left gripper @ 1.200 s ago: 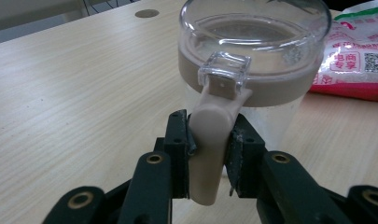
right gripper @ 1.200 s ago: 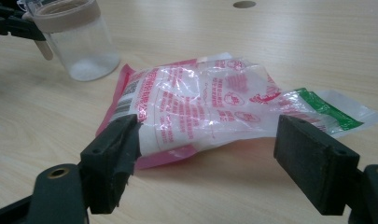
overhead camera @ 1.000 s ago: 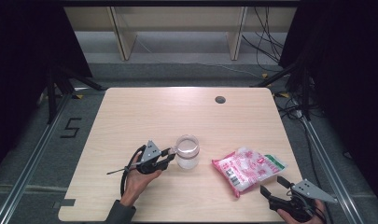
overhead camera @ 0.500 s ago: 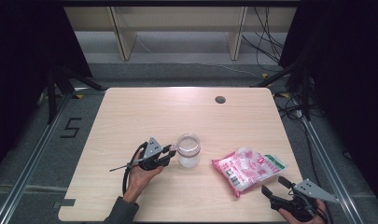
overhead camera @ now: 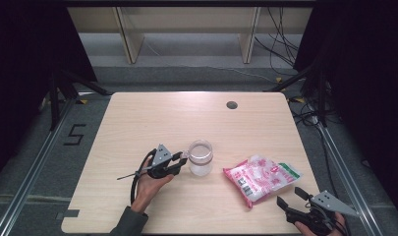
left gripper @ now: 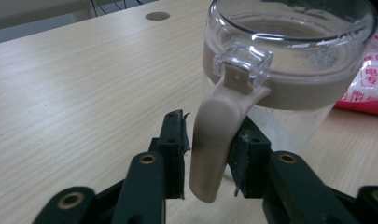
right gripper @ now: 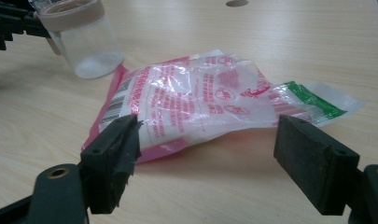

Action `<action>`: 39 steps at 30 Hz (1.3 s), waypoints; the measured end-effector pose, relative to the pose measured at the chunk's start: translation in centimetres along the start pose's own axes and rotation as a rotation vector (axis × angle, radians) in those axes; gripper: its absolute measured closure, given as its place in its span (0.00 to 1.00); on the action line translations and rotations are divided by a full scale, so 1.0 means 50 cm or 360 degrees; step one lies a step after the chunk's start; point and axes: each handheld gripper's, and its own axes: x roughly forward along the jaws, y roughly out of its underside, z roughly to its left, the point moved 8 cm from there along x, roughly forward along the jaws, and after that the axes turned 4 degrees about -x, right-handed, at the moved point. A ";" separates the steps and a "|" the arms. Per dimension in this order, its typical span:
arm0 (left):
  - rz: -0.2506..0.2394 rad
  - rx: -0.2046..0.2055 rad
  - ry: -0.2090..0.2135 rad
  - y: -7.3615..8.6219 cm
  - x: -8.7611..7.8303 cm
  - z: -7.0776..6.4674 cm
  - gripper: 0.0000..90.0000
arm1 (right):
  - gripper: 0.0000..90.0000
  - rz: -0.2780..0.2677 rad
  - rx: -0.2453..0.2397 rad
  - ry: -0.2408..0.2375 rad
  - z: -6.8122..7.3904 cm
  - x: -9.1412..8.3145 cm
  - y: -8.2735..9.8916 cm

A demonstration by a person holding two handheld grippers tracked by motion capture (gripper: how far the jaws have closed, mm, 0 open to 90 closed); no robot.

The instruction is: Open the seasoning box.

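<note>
- High view: light wood table (overhead camera: 152, 118) w/ a dark round hole (overhead camera: 231, 104) near the far edge. Clear glass jar (overhead camera: 200, 157) w/ beige band stands upright around table center, slightly toward the near side. Pink/white plastic bag (overhead camera: 261, 177) w/ green end lies flat to the right of jar, apart from it.
- High view: left gripper (overhead camera: 181, 161) held in person's left hand (overhead camera: 148, 183), tips at the jar's left side, at its handle. Black cable loops back from it over the table. Right gripper (overhead camera: 289, 196) at near-right table corner, just short of the bag's near edge, jaws spread wide, nothing in them.
- Left gripper view: jaws straddle the jar's beige handle (left gripper: 214, 140); right pad seems to touch it, left pad shows a thin gap. So nearly closed around handle; firm clamp – can't tell. Jar (left gripper: 289, 60) upright, clear lid tab on top of handle, bit of white residue inside. Bag (left gripper: 369, 79) edge visible behind jar on the right.
- Right gripper view: right gripper (right gripper: 210, 144) jaws wide apart, empty, pointed at bag (right gripper: 200, 98) lying close ahead on table, not touching. Barcode on bag's left end, green strip on right end. Jar (right gripper: 84, 39) far left, w/ left gripper (right gripper: 35, 27) at its handle.
</note>
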 end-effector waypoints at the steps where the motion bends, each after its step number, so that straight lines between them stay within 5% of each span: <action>1: -0.0002 -0.0014 0.0013 -0.001 -0.001 0.000 0.69 | 0.26 0.0004 0.0006 -0.0002 0.001 0.000 0.000; 8: 0.0025 -0.0022 0.0054 -0.008 -0.028 -0.004 0.57 | 0.26 0.0007 0.0054 0.0011 0.001 -0.003 0.002; 17: 0.0007 -0.0002 0.0113 -0.024 -0.057 -0.019 0.52 | 0.26 0.0023 0.0020 -0.0001 0.011 0.002 0.000; 20: 0.0001 0.0032 0.0124 -0.034 -0.071 -0.022 0.61 | 0.26 0.0027 0.0037 -0.0006 0.012 0.001 0.001; 22: -0.0009 0.0114 0.0093 -0.041 -0.081 -0.024 0.80 | 0.27 0.0008 -0.0024 -0.0010 0.008 0.003 -0.001; 28: -0.0053 0.0244 0.0033 -0.069 -0.102 -0.035 0.96 | 0.27 0.0018 0.0007 -0.0014 0.016 0.003 -0.001; 30: -0.0063 0.0222 0.0022 -0.073 -0.102 -0.032 0.98 | 0.27 0.0030 0.0018 -0.0006 0.020 0.003 0.000; 34: -0.0093 0.0160 0.0054 -0.082 -0.093 -0.026 0.99 | 0.27 0.0001 -0.0077 0.0001 0.012 0.008 -0.004; 39: -0.0107 0.0111 0.0091 -0.098 -0.082 -0.024 0.99 | 0.27 0.0025 -0.0018 -0.0003 0.015 0.005 -0.001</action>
